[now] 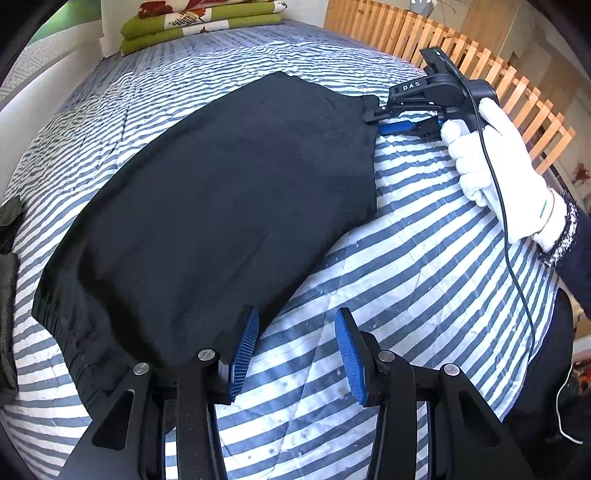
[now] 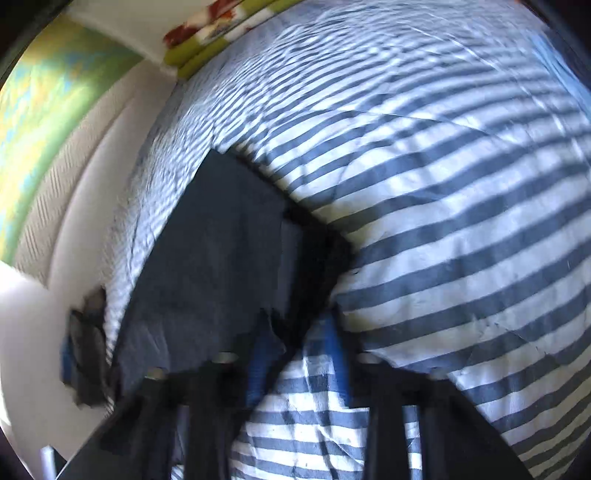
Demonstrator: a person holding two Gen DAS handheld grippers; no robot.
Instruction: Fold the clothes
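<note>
A black garment (image 1: pixel 221 206) lies folded flat on the striped bed; in the blurred right wrist view the garment (image 2: pixel 221 266) looks dark blue. My left gripper (image 1: pixel 297 354) stands open at its near corner, the left blue pad (image 1: pixel 243 350) touching the cloth's edge, with only bedding between the pads. My right gripper (image 1: pixel 380 123), held by a white-gloved hand (image 1: pixel 491 166), sits at the garment's far right corner. Its own view shows the right gripper (image 2: pixel 299 354) with jaws apart, the cloth's corner at the left finger (image 2: pixel 264 350) and bedding in the gap.
The blue-and-white striped quilt (image 1: pixel 424 258) covers the bed. Folded green blankets (image 1: pixel 199 26) lie at the far end. A wooden slatted rail (image 1: pixel 480 62) runs along the right side, a white wall (image 2: pixel 74 221) along the left. A dark cloth (image 1: pixel 7 295) lies at the left edge.
</note>
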